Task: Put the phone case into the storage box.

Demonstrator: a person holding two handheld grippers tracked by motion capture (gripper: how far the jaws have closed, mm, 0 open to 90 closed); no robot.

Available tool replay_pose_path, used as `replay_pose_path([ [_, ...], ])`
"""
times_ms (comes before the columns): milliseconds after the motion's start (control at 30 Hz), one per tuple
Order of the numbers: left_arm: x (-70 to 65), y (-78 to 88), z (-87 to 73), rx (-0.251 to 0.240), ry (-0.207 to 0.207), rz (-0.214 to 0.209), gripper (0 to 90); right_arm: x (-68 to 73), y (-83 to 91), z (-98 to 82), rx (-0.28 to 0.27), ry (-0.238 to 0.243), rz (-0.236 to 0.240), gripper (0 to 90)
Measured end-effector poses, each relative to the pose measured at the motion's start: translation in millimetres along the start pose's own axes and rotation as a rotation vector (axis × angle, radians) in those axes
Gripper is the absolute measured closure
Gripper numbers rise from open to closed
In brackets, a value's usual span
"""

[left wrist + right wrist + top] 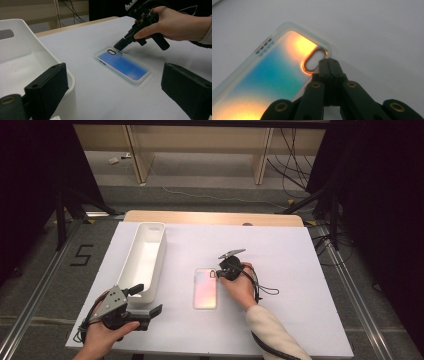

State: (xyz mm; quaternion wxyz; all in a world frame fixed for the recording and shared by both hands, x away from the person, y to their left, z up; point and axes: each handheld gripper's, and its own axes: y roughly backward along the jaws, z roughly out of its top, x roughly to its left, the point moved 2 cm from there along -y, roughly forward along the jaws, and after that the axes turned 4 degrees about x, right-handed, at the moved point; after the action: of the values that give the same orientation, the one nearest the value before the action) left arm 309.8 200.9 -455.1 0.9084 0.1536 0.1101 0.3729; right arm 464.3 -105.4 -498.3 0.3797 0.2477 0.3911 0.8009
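On white table, bare white bin (145,257), left tongs (150,301) spread, right tongs (214,274) pressed together

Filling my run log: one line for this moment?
right gripper: shut, tips at phone case camera cutout | left gripper: open, beside white bin

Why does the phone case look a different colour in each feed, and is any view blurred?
Iridescent sheen, not a fault: high view shows the phone case pale pink under even light; left gripper view shows it blue, with the near jaws soft and out of focus; right gripper view shows orange and teal glare, sharp at the camera cutout by the shut right gripper, blurrier toward the lower left.
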Motion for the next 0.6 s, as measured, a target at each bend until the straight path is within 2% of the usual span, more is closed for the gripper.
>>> replay_pose_path([
  [67,-0.1,0.2,0.2,-0.001,0.001,0.002,6.7,-0.4,-0.6,0.4,-0.006,0.002,-0.002,90.0],
  [133,0.0,-0.1,0.0,0.0,-0.001,0.0,6.8,-2.5,-2.3,1.4,-0.021,0.029,-0.006,90.0],
  [233,-0.1,0.1,0.0,0.0,0.0,0.003,6.8,-2.5,-2.5,1.8,-0.02,0.026,-0.009,90.0],
  [267,0.0,0.2,0.1,0.0,0.0,0.003,6.8,-1.0,-1.5,1.7,0.003,0.014,0.0,90.0],
  [300,0.2,0.0,0.0,0.0,-0.001,0.0,6.8,-1.8,-2.8,1.9,-0.004,0.031,-0.007,90.0],
  [333,0.4,-0.1,-0.1,0.0,-0.003,0.0,6.8,-0.8,-1.8,2.4,0.007,0.02,0.001,90.0],
  [367,0.4,-0.1,-0.1,0.0,-0.003,0.0,6.9,-1.1,-4.0,3.9,-0.021,0.023,-0.005,90.0],
  [433,0.2,0.2,-0.1,0.0,-0.004,0.001,6.9,-1.4,-5.1,5.0,-0.027,0.04,-0.006,90.0],
  [500,0.2,0.2,-0.1,0.0,-0.004,0.0,6.9,-0.7,-5.4,5.5,-0.026,0.034,-0.007,90.0],
  [533,0.3,0.2,-0.1,0.001,-0.003,0.0,6.9,2.0,-4.3,5.2,-0.005,0.001,-0.001,90.0],
  [600,0.3,0.1,-0.1,0.001,-0.005,-0.001,6.9,2.9,-5.1,6.0,-0.006,0.005,-0.003,90.0],
])
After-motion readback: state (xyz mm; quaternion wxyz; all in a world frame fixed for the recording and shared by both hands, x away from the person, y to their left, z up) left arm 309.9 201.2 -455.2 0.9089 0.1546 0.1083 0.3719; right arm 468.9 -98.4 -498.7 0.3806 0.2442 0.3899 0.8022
